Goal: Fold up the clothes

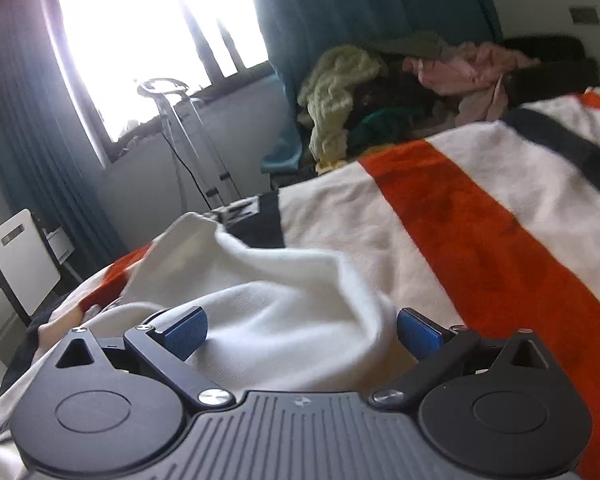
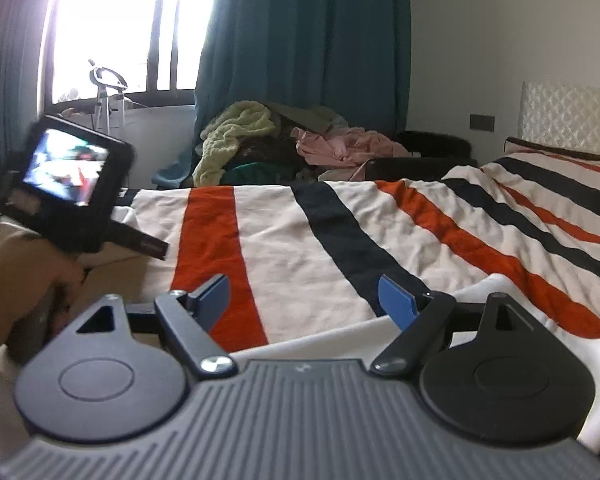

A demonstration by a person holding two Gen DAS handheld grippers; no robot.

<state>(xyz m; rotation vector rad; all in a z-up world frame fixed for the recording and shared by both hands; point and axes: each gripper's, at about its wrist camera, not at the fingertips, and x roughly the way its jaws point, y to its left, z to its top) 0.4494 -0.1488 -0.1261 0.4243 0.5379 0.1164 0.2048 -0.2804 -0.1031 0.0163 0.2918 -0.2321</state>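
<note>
Bedroom around the striped bed

A blanket (image 2: 340, 240) striped white, orange and black covers the bed. Beyond its far edge, a heap (image 2: 284, 144) of yellow-green, pink and dark cloth lies against the wall under a teal curtain (image 2: 304, 36). The window (image 2: 112, 28) glares bright; a metal stand (image 1: 168, 92) with a ring top rises in front of the sill, a dark cord hanging from it. A white padded headboard (image 2: 568, 112) stands at the right, with a dark wall plate (image 2: 482, 122) just left of it. A white panel (image 1: 24, 260) leans at the left edge of the left wrist view.
</note>
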